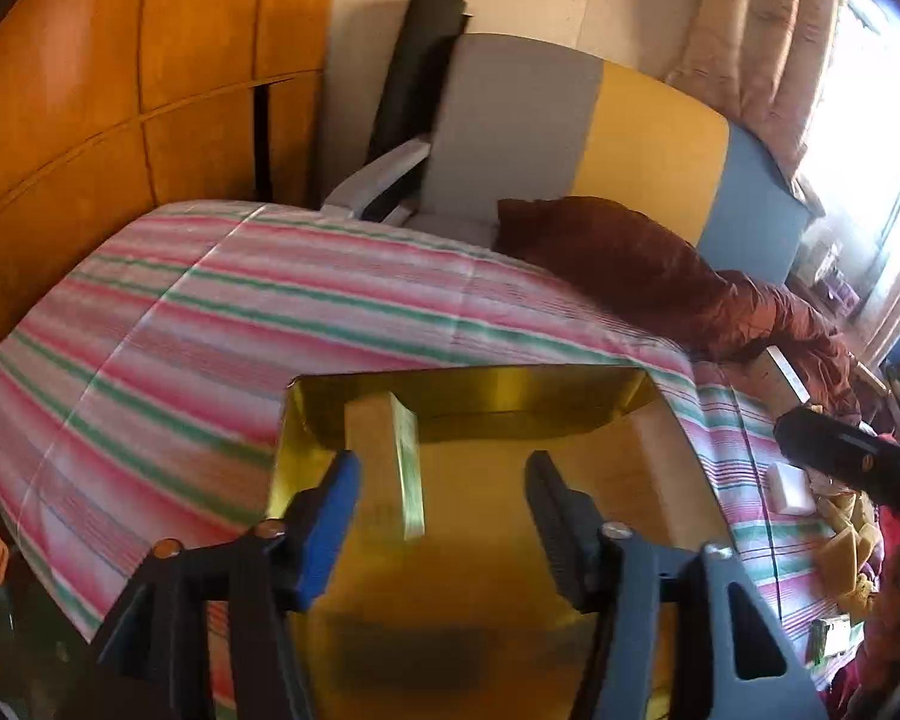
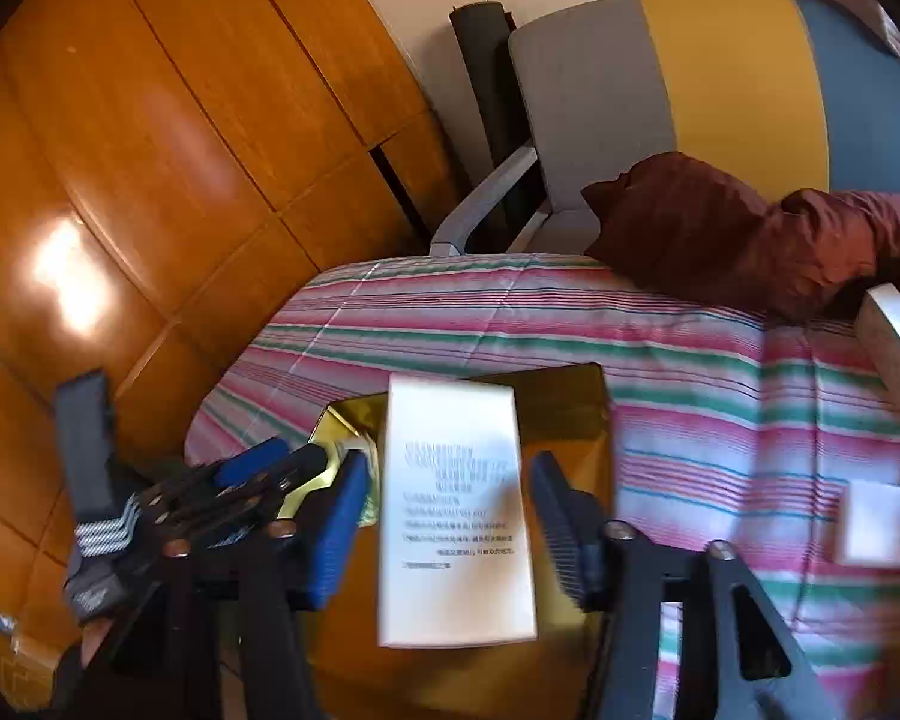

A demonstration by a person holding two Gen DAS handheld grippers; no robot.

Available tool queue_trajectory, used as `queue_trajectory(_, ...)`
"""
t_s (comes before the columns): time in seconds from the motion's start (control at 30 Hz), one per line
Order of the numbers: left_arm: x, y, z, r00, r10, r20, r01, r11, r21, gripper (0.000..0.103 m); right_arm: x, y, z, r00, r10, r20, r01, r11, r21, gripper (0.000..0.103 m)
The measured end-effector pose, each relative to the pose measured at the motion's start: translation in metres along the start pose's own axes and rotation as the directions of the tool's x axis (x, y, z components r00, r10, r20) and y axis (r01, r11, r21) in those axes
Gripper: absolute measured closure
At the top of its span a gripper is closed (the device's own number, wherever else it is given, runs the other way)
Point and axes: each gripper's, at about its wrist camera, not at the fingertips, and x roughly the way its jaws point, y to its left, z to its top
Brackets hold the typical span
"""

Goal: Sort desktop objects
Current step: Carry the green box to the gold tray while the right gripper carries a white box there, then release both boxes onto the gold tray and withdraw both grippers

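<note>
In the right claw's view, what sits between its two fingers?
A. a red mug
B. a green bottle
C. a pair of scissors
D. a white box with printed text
D: a white box with lines of dark print lies between the right claw's open fingers, over the gold tray.

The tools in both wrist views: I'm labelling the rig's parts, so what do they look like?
Both look alike. The left tool and right tool each pair a bright blue pad with a black ribbed pad, carried on dark linkage arms with silver and copper-coloured screws. In the right wrist view, the hand on the left tool wears a black glove with a grey-and-white striped band.
</note>
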Motion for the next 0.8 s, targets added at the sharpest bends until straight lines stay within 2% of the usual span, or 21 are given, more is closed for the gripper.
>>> queue_trajectory(0.2,-0.002,0.016,-0.028,1.000,-0.015,-0.017,0.014,0.999,-0.048,0.041,0.011,0.003,-0.019,0.999,-0.018,-0.049,0.017,1.000,-0.017,0.029)
queue_trajectory(0.37,-0.014,-0.002,-0.040,0.999,-0.034,-0.011,0.034,0.999,-0.035,0.038,0.004,-0.010,-0.042,0.996,-0.057,-0.073,0.056,0.998,-0.009,0.029)
queue_trajectory(0.6,-0.025,-0.039,-0.049,0.996,-0.082,-0.022,0.083,0.996,0.023,0.037,-0.022,-0.015,-0.065,0.991,-0.133,-0.029,0.132,0.990,-0.046,0.019)
queue_trajectory(0.8,-0.028,-0.064,-0.057,0.990,-0.136,-0.047,0.140,0.987,0.081,0.037,-0.047,-0.036,-0.084,0.980,-0.199,0.011,0.199,0.980,-0.014,0.014)
